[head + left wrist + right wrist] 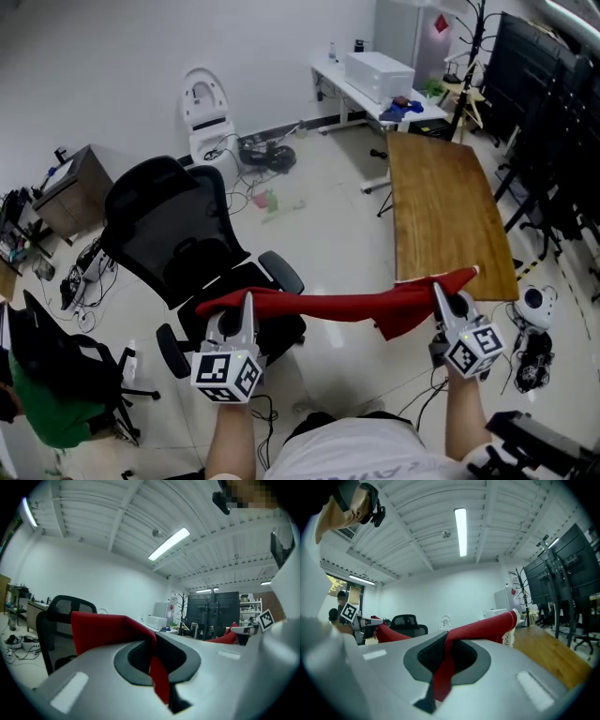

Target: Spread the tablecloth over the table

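Head view: red tablecloth (330,307), wooden table (445,206)

The wooden table (441,202) stands on the pale floor (328,244), which also carries a black office chair (178,234) and loose cables (265,156).

No words or numbers can be read. The left gripper (247,302) and the right gripper (438,291) each carry a cube (226,374) with black and white squares, not letters. Far off on the right, a red sign (441,22) on a white cabinet (401,33) is too small to read.
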{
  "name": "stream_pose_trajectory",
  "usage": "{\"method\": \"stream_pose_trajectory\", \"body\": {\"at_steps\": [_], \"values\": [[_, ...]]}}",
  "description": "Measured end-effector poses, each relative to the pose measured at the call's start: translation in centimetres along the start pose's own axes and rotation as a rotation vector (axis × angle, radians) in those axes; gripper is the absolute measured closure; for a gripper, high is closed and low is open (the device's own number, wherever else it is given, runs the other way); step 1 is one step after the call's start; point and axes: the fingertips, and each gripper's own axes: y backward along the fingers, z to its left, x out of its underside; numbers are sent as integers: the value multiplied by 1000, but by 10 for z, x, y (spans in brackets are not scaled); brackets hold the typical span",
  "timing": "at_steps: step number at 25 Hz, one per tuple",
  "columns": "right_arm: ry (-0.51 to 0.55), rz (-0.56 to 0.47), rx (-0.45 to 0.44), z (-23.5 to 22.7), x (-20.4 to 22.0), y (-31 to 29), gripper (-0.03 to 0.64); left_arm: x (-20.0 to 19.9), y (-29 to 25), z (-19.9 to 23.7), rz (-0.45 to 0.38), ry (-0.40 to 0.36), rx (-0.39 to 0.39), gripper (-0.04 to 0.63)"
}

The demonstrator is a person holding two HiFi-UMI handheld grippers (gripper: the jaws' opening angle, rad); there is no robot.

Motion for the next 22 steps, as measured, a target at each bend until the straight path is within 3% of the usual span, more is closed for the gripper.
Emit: {"method": "stream_pose_trajectory", "body": {"at_steps": [7, 14, 22], "values": [[-6, -90, 180, -100, -36, 98, 595, -8, -69, -130, 3, -37, 181, 580], [-41, -122, 353, -202, -31, 221, 595, 24, -110, -280, 39, -71, 348, 580], [-54, -119, 447, -289, -37, 308, 595, 42, -138, -403, 55, -88, 420, 580]]}}
